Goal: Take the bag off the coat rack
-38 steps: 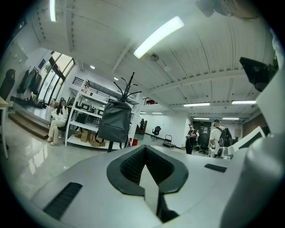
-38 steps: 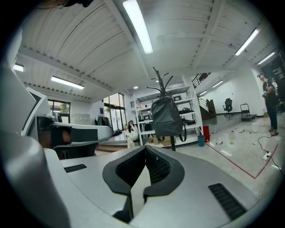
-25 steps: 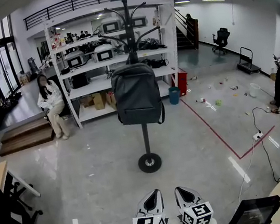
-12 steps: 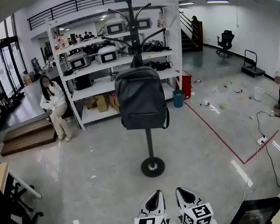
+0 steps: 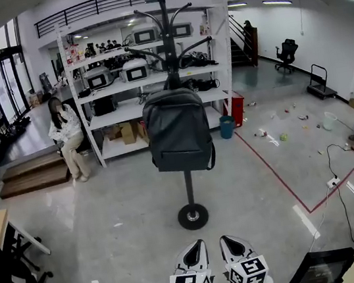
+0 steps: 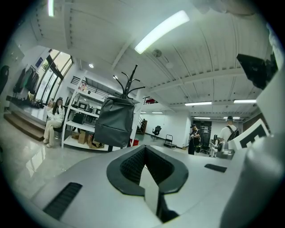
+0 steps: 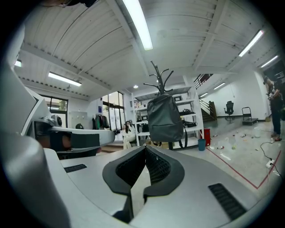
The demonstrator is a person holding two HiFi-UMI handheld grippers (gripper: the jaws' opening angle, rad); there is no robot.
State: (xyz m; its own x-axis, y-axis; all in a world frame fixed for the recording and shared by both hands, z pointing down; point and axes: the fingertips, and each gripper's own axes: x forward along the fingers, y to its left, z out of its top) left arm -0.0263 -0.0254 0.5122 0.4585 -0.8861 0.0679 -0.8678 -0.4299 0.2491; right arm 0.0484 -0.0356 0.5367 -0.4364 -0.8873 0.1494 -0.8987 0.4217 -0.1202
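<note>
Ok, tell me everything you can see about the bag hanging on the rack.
The bag is a dark grey backpack, boxy with rounded corners, in what looks like smooth fabric. It hangs upright from the upper part of the rack, covering the middle of it, well clear of the floor. A strap loops out at its lower right corner. Only the rack touches it.

The backpack (image 5: 178, 130) is hanging on the coat rack (image 5: 190, 192) at centre frame. The shelving unit (image 5: 114, 114) is standing behind it, with a person (image 5: 66, 135) sitting at its left end and a bin (image 5: 226, 126) at its right. The left gripper (image 5: 192, 247) and right gripper (image 5: 230, 240) are lying side by side at bottom centre, well apart from the rack.
</note>
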